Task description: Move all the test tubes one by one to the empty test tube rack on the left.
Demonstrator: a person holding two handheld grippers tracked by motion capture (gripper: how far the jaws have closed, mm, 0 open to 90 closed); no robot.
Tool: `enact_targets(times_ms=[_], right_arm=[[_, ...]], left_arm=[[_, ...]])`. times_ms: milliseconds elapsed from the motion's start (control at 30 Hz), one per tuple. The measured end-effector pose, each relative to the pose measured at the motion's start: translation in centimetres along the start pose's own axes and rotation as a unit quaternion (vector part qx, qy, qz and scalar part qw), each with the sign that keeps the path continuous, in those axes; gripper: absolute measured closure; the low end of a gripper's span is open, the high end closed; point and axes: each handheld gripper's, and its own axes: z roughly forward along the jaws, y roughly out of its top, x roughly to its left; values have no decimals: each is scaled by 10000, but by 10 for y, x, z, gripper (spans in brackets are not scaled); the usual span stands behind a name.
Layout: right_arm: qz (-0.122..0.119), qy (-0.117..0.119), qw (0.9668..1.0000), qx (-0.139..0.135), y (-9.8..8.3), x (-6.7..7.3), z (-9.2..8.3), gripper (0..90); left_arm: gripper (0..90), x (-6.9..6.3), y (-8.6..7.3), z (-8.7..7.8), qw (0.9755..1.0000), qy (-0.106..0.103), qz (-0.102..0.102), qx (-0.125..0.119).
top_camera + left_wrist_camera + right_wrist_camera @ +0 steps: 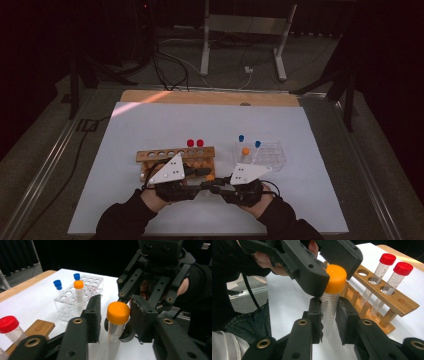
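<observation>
The left gripper [204, 173] and the right gripper [219, 184] meet nose to nose in the high view, just in front of the wooden rack [176, 159], each held in a black-sleeved hand. Between their tips sits the orange cap of a tube [210, 177]. Two red-capped tubes [195, 143] stand at the far side of the wooden rack. Beside the rack's right end is a clear rack [267, 155] with two blue-capped tubes [249, 141] and an orange-capped one [245, 151].

In the left gripper view, the left gripper [115, 315] has its two black jaws on either side of the orange cap [118, 312] of the held tube [115, 340]; the near-side pad meets the cap, while a contact on the other side cannot be made out. The right gripper [125, 333] faces the camera from behind the tube. The clear rack [82, 293] stands farther off, and a corner of the wooden rack [40, 328] with a red-capped tube [11, 328] lies at the lower left.

In the right gripper view, the right gripper [329, 318] is clamped on the tube's clear, graduated body [329, 311], holding it upright just beside the wooden rack [387, 300]. The left gripper [335, 275] comes down from above, its jaws bracketing the orange cap [334, 278]. The two red-capped tubes [387, 277] lean in the rack's holes.
</observation>
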Motion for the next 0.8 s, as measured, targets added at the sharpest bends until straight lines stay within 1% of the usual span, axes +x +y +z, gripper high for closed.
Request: enact_targets(times_ms=[33, 67, 133, 367, 433, 500, 533, 567, 600, 633, 667, 733, 800], right_arm=[[4, -9, 10000, 4, 0, 0, 0, 749], [9, -10, 10000, 2, 0, 0, 0, 749], [20, -17, 10000, 3, 0, 0, 0, 749], [39, -29, 10000, -52, 0, -1, 0, 738], [46, -86, 9999, -101, 0, 0, -1, 699], [27, -147, 9998, -155, 1, -1, -3, 635], [37, -165, 9997, -176, 1, -1, -4, 606], [43, -193, 9996, -215, 1, -1, -5, 574], [86, -205, 9995, -245, 2, -2, -6, 524], [108, -189, 9995, -235, 2, -3, -7, 489], [113, -174, 9995, -233, 3, -4, -8, 481], [199, -157, 9993, -285, 4, -7, -11, 381], [211, -235, 9989, -336, 4, -9, -15, 327]], left_arm=[[666, 0, 0, 0, 10000, -35, 3, 2], [679, -1, 0, 1, 10000, 6, 31, 14], [705, -2, 1, 1, 9999, 16, 98, 37], [717, -1, 3, -1, 9999, 50, 135, 80], [717, 0, 6, -4, 9998, 101, 137, 70], [717, 2, 9, -8, 9998, 143, 132, 47], [718, 4, 11, -11, 9998, 160, 85, 3], [718, 6, 13, -14, 9998, 207, 75, -17], [718, 7, 15, -17, 9996, 272, 115, -18], [718, 8, 16, -20, 9994, 341, 91, -56], [718, 10, 18, -23, 9993, 366, 69, -84], [718, 13, 21, -30, 9987, 488, 93, -138], [718, 16, 23, -36, 9980, 601, 79, -180]])
